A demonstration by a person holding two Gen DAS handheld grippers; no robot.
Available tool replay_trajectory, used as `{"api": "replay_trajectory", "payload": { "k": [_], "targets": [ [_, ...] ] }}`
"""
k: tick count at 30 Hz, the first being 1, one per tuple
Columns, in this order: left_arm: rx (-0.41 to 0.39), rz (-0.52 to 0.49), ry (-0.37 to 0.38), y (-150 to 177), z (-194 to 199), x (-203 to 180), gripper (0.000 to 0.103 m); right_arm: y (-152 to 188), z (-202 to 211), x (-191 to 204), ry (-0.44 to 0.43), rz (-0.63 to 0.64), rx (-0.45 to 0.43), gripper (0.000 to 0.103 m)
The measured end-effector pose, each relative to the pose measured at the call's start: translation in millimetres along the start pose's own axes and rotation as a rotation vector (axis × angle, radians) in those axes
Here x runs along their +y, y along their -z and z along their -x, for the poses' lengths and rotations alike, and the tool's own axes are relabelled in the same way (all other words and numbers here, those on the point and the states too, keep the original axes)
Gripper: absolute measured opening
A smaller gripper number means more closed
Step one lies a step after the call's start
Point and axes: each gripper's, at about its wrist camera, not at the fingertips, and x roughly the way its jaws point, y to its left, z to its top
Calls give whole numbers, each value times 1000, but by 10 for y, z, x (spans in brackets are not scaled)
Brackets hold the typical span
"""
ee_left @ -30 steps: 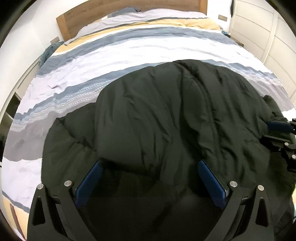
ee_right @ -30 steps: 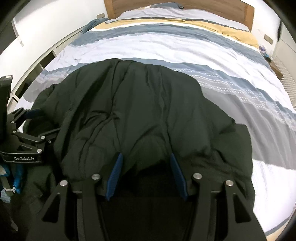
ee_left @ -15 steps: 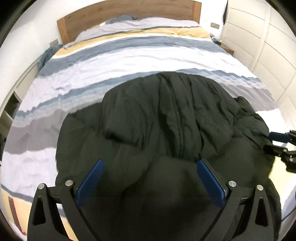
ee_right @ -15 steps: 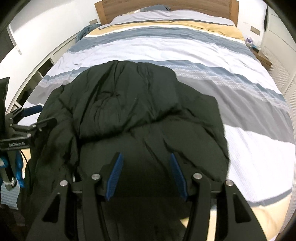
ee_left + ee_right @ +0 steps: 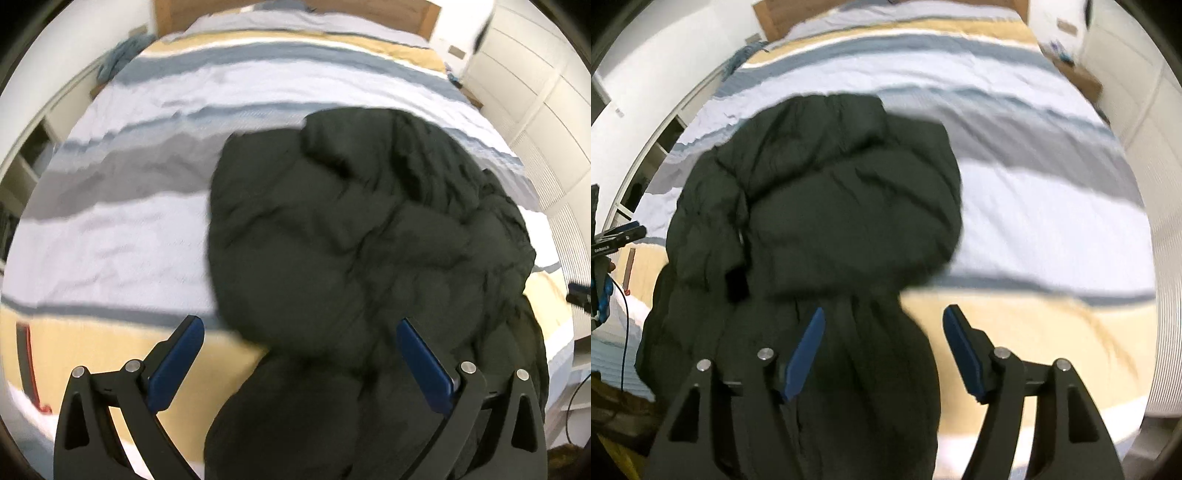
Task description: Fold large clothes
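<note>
In the left wrist view, our left gripper (image 5: 295,354) stands wide and empty; the black puffy jacket (image 5: 369,236) fills centre and right on the striped bed (image 5: 129,229).

In the right wrist view, our right gripper (image 5: 882,347) has just been opening, gripping nothing, the jacket's lower edge showing between its jaws. It looks soft, bulky and slippery; we would grip a hem.

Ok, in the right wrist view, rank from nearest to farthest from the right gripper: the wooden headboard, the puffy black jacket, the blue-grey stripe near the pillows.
1. Puffy black jacket: directly ahead of the right gripper, partly between its open fingers.
2. Blue-grey stripe: across the bedcover, far up the bed.
3. Wooden headboard: at the very top, behind the bed.
</note>
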Motion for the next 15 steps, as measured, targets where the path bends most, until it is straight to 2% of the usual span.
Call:
{"api": "replay_trajectory", "payload": {
  "k": [8,15],
  "targets": [
    [79,129,-4,587,4,546,102,949,-103,-247,-20,-121,187,67],
    [196,244,-12,1290,-88,895,102,1471,-329,-349,-44,-228,291,67]
  ]
}}
